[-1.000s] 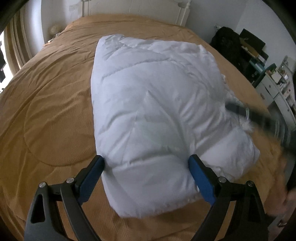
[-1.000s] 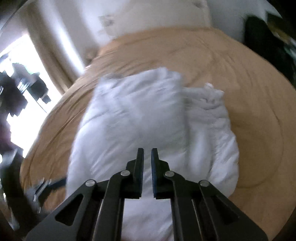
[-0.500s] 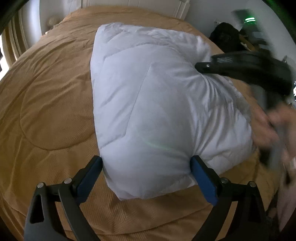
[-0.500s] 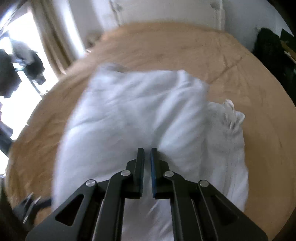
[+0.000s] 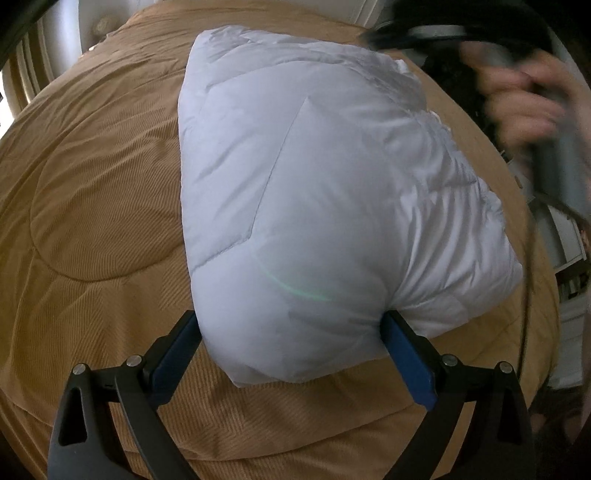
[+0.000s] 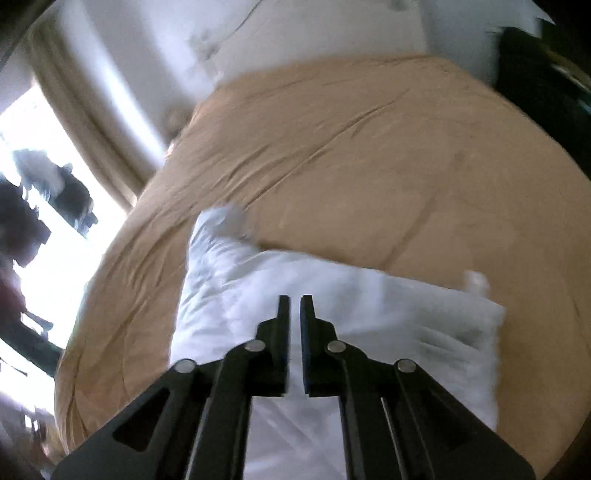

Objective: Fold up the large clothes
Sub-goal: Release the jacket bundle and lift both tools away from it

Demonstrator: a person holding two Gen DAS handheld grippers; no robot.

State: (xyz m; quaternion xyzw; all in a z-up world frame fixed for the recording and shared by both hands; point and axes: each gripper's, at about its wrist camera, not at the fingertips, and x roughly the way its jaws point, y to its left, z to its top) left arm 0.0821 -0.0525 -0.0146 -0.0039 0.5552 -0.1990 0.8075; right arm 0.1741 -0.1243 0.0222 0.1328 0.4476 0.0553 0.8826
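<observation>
1. Nearest in the left wrist view, the left gripper (image 5: 291,354) has its blue-padded fingers (image 5: 408,360) spread wide, one on each side of the near corner of a white puffy down jacket (image 5: 332,192). Whether the pads press the fabric cannot be told.
2. The jacket lies folded into a thick bundle on a tan quilted bedspread (image 5: 92,206), running away from the gripper toward the head of the bed.
3. At the upper right, blurred, the person's right hand (image 5: 524,99) holds the right gripper's handle above the jacket's far edge.
4. In the right wrist view, the right gripper (image 6: 293,314) has its fingers nearly together with only a thin gap, gripping nothing, above the jacket (image 6: 388,325).
5. Beyond it spreads the bedspread (image 6: 369,155), then a white headboard (image 6: 332,33) and a bright window (image 6: 55,240) at left.
</observation>
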